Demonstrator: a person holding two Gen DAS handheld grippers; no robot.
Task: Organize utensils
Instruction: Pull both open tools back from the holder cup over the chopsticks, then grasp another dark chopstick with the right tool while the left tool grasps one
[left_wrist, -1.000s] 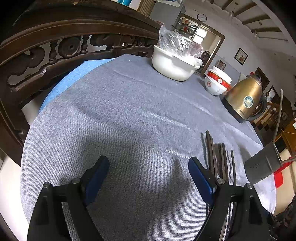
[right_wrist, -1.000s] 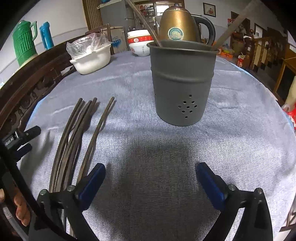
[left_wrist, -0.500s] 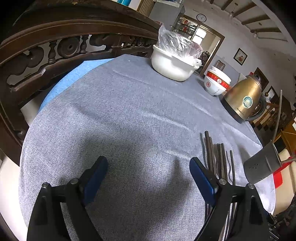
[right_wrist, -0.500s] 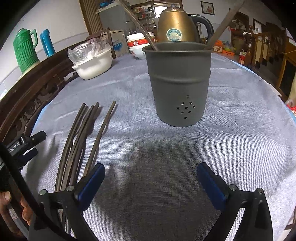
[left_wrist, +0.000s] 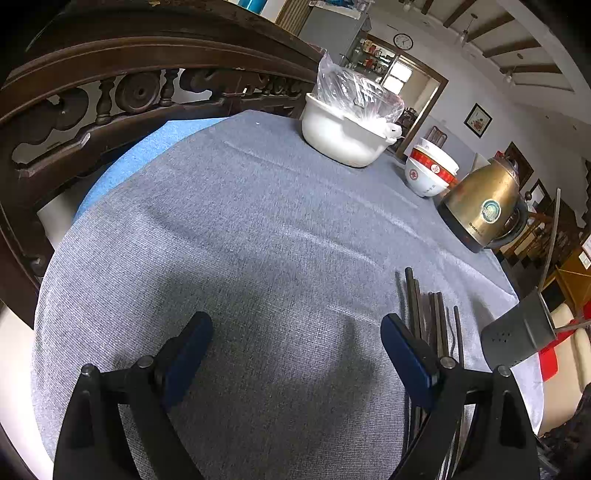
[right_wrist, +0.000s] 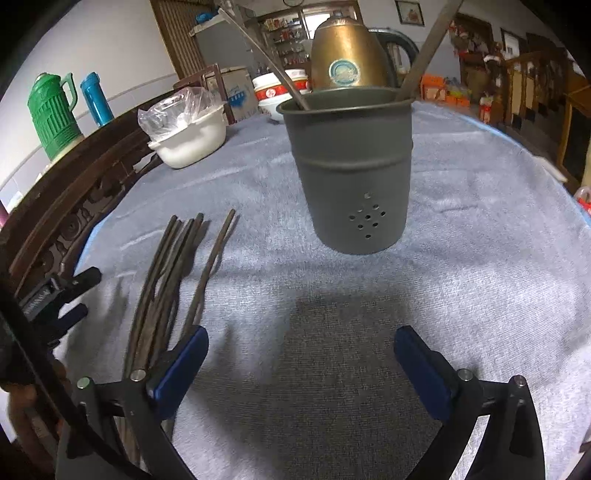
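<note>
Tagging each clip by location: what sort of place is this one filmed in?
Probably a home dining room: a cloth-covered round table holding a gold kettle and stacked bowls, with carved wooden chairs beside it.

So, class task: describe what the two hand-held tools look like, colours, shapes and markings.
Each tool, left tool and right tool, has black angular arms with silver rivets and two flat blue pads. The right wrist view shows white lettering, too blurred to read, on the left tool's side, and a black cable.

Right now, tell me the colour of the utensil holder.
Dark grey utensil holder, plain with small drain holes; clearest in the right wrist view.
</note>
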